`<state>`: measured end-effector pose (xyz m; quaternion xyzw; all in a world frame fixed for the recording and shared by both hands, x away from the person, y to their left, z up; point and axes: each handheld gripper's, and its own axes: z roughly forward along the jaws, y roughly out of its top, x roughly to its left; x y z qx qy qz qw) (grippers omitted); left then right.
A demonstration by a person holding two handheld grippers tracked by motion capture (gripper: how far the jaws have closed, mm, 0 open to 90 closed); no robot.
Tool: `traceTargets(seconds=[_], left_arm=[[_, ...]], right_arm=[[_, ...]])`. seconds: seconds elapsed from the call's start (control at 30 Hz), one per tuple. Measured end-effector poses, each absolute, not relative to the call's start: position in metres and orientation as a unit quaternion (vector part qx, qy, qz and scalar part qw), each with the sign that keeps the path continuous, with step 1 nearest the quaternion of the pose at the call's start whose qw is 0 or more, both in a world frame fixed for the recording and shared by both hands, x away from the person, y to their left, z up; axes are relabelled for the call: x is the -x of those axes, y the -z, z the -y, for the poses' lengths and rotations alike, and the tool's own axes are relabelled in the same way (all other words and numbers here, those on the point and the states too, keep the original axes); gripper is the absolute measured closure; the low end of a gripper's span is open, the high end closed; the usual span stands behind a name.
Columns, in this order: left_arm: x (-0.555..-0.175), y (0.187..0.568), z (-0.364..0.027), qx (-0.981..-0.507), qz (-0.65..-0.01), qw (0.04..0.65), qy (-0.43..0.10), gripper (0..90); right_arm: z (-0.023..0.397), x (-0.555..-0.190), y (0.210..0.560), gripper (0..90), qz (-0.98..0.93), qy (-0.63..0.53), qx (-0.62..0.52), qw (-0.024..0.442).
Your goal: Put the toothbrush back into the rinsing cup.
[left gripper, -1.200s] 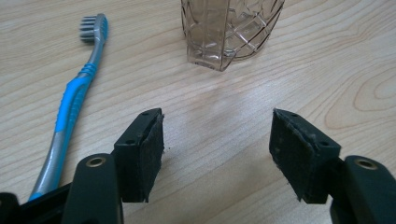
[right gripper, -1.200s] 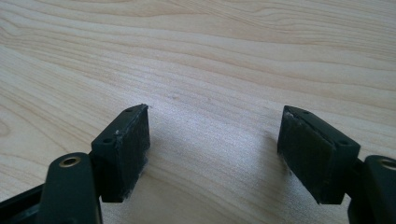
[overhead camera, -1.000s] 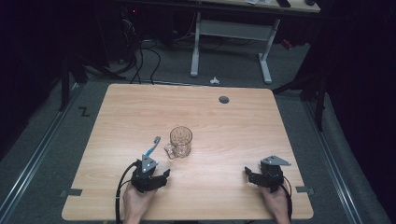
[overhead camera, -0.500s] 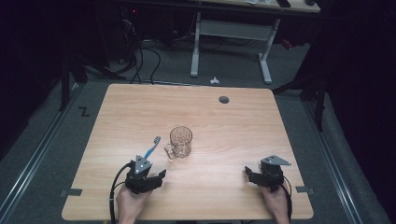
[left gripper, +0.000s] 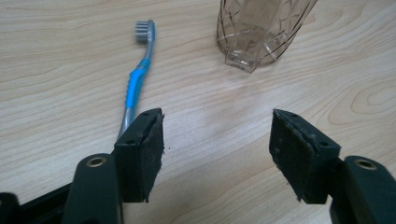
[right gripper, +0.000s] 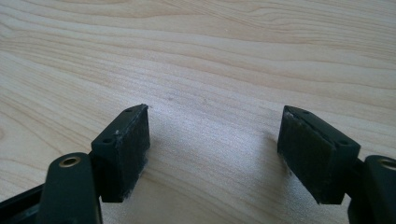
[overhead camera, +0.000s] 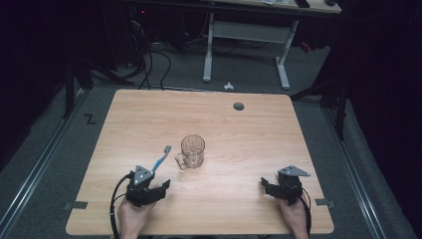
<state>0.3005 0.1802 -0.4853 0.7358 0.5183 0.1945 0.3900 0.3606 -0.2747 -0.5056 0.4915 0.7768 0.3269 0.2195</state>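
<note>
A blue and grey toothbrush (overhead camera: 160,158) lies flat on the wooden table (overhead camera: 249,139), its bristles pointing away from me. To its right stands a clear glass mug (overhead camera: 192,152) with its handle on the left. My left gripper (overhead camera: 161,186) rests near the front edge, just behind the toothbrush. In the left gripper view the jaws of this gripper (left gripper: 217,140) stand open over bare wood. The toothbrush (left gripper: 135,81) runs past the outer side of the left jaw, and the mug (left gripper: 259,32) is ahead. My right gripper (overhead camera: 266,187) sits at the front right, and the right gripper view shows it (right gripper: 215,140) open with nothing between its jaws.
A small round grommet hole (overhead camera: 239,106) sits near the table's far edge. Beyond the table are a white desk frame (overhead camera: 246,35) and cables on a dark floor. Bare wood stretches between the two grippers.
My left gripper has drawn back and a little to the left, away from the toothbrush, which stays where it lay. The right gripper has not moved.
</note>
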Motion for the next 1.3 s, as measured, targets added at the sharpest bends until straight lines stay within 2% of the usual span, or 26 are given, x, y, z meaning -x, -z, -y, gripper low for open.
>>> traceTargets(seconds=[0.17, 0.47, 0.73, 1.3], left_arm=[[-0.299, 0.483, -0.185, -0.740, -0.523, 0.374, -0.201, 39.0], [-0.302, 0.476, -0.199, -0.730, -0.537, 0.365, -0.211, 37.5], [-0.310, 0.464, -0.209, -0.729, -0.541, 0.370, -0.200, 37.3], [-0.333, 0.446, -0.216, -0.758, -0.530, 0.325, -0.198, 37.9]], right_arm=[[0.275, -0.361, 0.506, 25.3, -0.777, -0.327, -0.491, 0.219], [0.275, -0.361, 0.506, 25.3, -0.778, -0.327, -0.489, 0.219], [0.275, -0.361, 0.506, 25.3, -0.778, -0.327, -0.489, 0.219], [0.275, -0.361, 0.506, 25.1, -0.779, -0.328, -0.488, 0.219]])
